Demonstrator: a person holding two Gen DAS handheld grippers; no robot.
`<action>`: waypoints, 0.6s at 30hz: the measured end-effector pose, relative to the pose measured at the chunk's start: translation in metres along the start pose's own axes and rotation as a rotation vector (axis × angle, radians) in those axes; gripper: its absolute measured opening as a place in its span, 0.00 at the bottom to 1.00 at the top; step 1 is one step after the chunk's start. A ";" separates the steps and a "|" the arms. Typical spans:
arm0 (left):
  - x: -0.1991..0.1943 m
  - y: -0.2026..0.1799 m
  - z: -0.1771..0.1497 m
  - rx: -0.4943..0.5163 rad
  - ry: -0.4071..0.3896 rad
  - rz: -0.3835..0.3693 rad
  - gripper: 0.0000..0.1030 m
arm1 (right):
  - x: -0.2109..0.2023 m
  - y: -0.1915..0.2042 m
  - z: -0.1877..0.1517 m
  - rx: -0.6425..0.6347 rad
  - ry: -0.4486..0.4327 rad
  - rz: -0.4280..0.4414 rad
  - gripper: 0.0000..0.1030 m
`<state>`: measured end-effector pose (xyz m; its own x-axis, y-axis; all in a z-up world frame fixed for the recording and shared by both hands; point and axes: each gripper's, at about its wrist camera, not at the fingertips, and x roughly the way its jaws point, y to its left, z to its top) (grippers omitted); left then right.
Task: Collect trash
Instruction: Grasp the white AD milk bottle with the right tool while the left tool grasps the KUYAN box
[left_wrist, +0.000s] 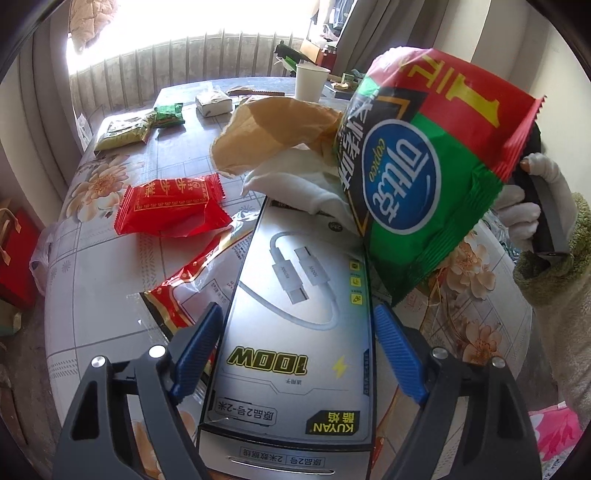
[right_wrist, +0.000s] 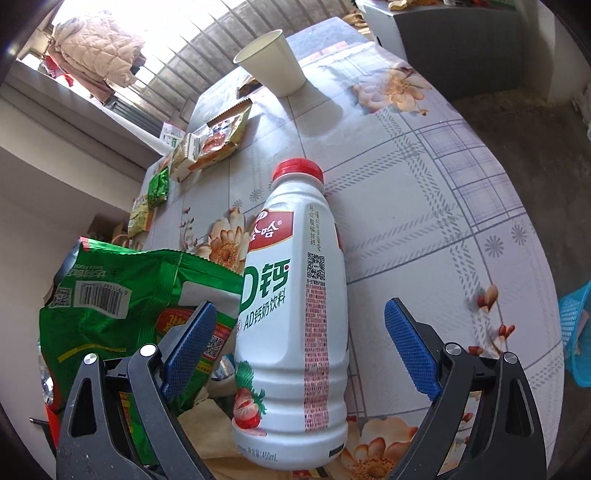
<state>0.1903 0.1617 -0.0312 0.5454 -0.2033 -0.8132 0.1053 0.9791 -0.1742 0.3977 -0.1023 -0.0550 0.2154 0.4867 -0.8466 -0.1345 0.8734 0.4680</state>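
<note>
Two grippers, both wide. Left gripper (left_wrist: 295, 354) straddles the cable box (left_wrist: 291, 332) without clamping; right gripper (right_wrist: 301, 350) straddles the milk bottle (right_wrist: 291, 314) lying on the table (right_wrist: 424, 184). Risk: round bottle rolls away, box slips.

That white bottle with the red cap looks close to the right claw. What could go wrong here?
The white bottle stands upright between the open right gripper fingers, so a sideways bump could topple it. The green snack bag crowds the near finger and might get pinched too. The paper cup behind looks easily knocked.
</note>
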 end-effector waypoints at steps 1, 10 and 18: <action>-0.003 0.001 -0.001 -0.007 0.001 -0.005 0.79 | 0.005 0.001 0.000 -0.003 0.015 -0.005 0.86; -0.031 0.010 -0.009 -0.064 0.000 -0.061 0.79 | 0.021 0.006 -0.001 -0.023 0.063 -0.013 0.55; -0.056 0.011 -0.022 -0.101 -0.008 -0.068 0.79 | -0.006 -0.006 -0.009 -0.001 0.000 -0.003 0.55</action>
<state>0.1427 0.1840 -0.0003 0.5463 -0.2688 -0.7933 0.0583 0.9570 -0.2841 0.3880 -0.1106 -0.0548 0.2155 0.4839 -0.8482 -0.1350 0.8750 0.4649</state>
